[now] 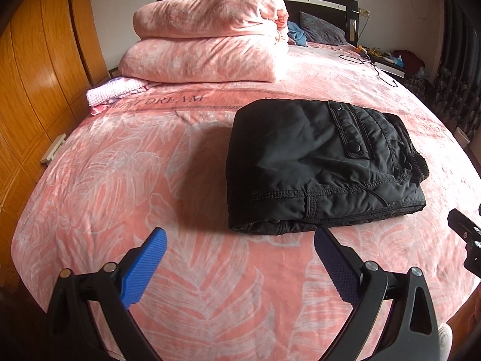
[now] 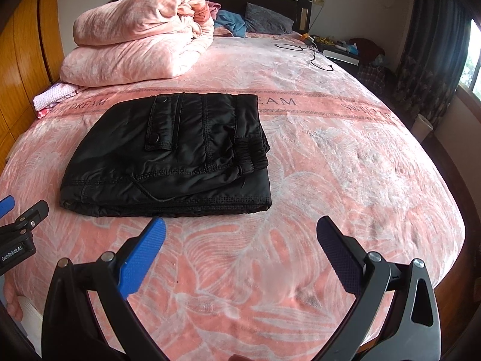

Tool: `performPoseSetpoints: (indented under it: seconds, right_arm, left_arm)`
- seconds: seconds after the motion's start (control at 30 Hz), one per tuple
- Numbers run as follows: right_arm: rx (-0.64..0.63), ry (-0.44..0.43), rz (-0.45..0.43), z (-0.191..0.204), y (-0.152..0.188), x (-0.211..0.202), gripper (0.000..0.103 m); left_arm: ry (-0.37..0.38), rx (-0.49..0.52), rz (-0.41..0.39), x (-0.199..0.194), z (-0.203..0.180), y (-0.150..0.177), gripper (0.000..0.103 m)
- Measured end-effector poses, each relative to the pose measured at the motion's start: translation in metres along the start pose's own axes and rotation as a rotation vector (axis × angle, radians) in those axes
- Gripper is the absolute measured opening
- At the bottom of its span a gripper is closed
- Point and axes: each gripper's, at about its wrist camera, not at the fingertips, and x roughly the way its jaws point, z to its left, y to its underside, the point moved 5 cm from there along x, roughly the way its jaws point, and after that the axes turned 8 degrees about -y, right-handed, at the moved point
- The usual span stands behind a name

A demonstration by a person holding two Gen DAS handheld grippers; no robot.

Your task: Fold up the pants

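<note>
Black pants [image 1: 318,165] lie folded into a compact rectangle on the pink bedspread [image 1: 150,180], pocket flap and elastic waistband on top. In the right wrist view the same pants [image 2: 168,156] sit left of centre. My left gripper [image 1: 240,237] hovers open just in front of the bundle's near edge, nothing between its blue pads. My right gripper [image 2: 240,225] is open too, held just short of the bundle's near right corner, empty. Each view catches the other gripper at its edge: the right one [image 1: 466,234], the left one [image 2: 24,219].
Two folded pink quilts [image 1: 207,36] are stacked at the head of the bed, with small pink cloths [image 1: 111,90] beside them. A wooden wardrobe [image 1: 36,75] runs along the left. A cable [image 2: 312,54] and cluttered nightstand [image 2: 342,49] sit far right, by dark curtains [image 2: 421,60].
</note>
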Motion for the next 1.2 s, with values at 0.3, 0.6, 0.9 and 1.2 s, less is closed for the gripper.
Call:
performPoseSetpoints:
  seconds: [0.3, 0.6, 0.9, 1.2]
  right_arm:
    - [0.002, -0.011, 0.000, 0.0007, 0.0000, -0.0012, 0.100]
    - [0.000, -0.014, -0.006, 0.0012, -0.0003, -0.0024, 0.100]
    - [0.006, -0.019, -0.003, 0.0008, -0.0015, -0.0020, 0.100]
    - [0.005, -0.025, 0.004, 0.0011, -0.0025, 0.0015, 0.100]
  left_arm:
    - [0.007, 0.007, -0.004, -0.0015, -0.0017, -0.0008, 0.099]
    - [0.006, 0.014, -0.007, -0.0024, -0.0035, -0.0012, 0.099]
    - [0.012, 0.017, -0.005, -0.0023, -0.0047, -0.0038, 0.099]
    - [0.025, 0.018, -0.012, -0.0020, -0.0059, -0.0056, 0.099]
